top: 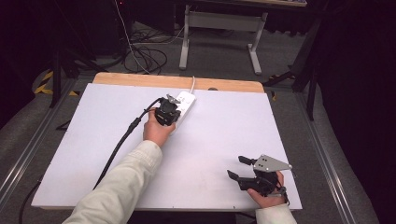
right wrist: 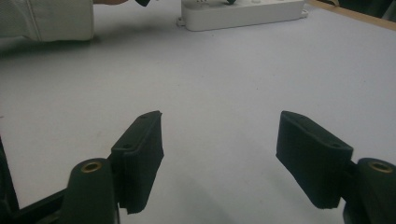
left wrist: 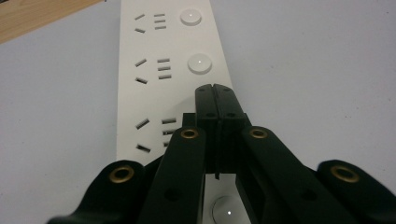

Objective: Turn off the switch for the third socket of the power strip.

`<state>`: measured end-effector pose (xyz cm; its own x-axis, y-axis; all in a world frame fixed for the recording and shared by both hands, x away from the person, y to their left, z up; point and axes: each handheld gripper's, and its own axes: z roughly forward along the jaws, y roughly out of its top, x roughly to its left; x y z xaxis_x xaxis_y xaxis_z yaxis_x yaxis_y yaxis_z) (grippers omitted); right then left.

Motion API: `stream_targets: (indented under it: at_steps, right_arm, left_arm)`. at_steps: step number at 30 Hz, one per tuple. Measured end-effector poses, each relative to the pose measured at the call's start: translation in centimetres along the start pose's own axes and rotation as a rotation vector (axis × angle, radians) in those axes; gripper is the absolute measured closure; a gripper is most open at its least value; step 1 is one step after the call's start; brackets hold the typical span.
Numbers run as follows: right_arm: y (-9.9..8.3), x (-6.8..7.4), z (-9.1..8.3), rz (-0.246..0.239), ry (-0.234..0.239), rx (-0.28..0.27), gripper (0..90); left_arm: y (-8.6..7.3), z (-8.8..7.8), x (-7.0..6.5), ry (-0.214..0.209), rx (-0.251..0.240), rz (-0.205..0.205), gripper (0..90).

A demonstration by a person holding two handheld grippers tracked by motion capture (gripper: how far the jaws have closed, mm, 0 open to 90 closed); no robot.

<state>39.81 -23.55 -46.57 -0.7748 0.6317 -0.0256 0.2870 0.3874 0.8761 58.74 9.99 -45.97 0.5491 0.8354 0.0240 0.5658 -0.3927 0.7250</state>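
A white power strip [top: 186, 105] lies near the far edge of the white board [top: 93, 140], its cord running off the back. My left gripper [top: 172, 100] hovers over the strip, jaws shut with nothing between them. In the left gripper view the closed tips [left wrist: 215, 89] sit just above the power strip [left wrist: 154, 84], close to a round white button [left wrist: 199, 63] and beside the socket slots. My right gripper [top: 237, 167] rests at the board's near right, open. Its pads [right wrist: 144, 154] stand wide apart over bare board, and the power strip [right wrist: 243, 14] lies far ahead.
A strip of wooden table [top: 140, 80] shows behind the board. A cream sleeve [top: 121, 186] reaches in from the bottom. A black cable [top: 122, 140] trails from the left gripper across the board. On the floor behind are cables and a white desk frame [top: 219, 28].
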Motion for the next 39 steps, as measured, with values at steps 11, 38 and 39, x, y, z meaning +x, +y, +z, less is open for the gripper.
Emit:
stream_targets:
  at_steps: [11, 38, 39]
  right_arm:
    - [0.0, 0.0, 0.0, 0.0, -0.001, 0.003, 32.1]
    - [0.0, -0.1, 0.2, 0.008, 0.004, 0.001, 32.0]
    - [0.0, -0.1, 0.2, 0.008, 0.004, 0.001, 32.0]
  left_arm:
    - [0.3, 0.1, -0.7, 0.042, 0.023, 0.047, 90.0]
    - [1.4, -1.3, -0.1, -0.009, 0.026, 0.043, 90.0]
    - [1.6, -1.6, -0.1, -0.013, 0.013, 0.042, 90.0]
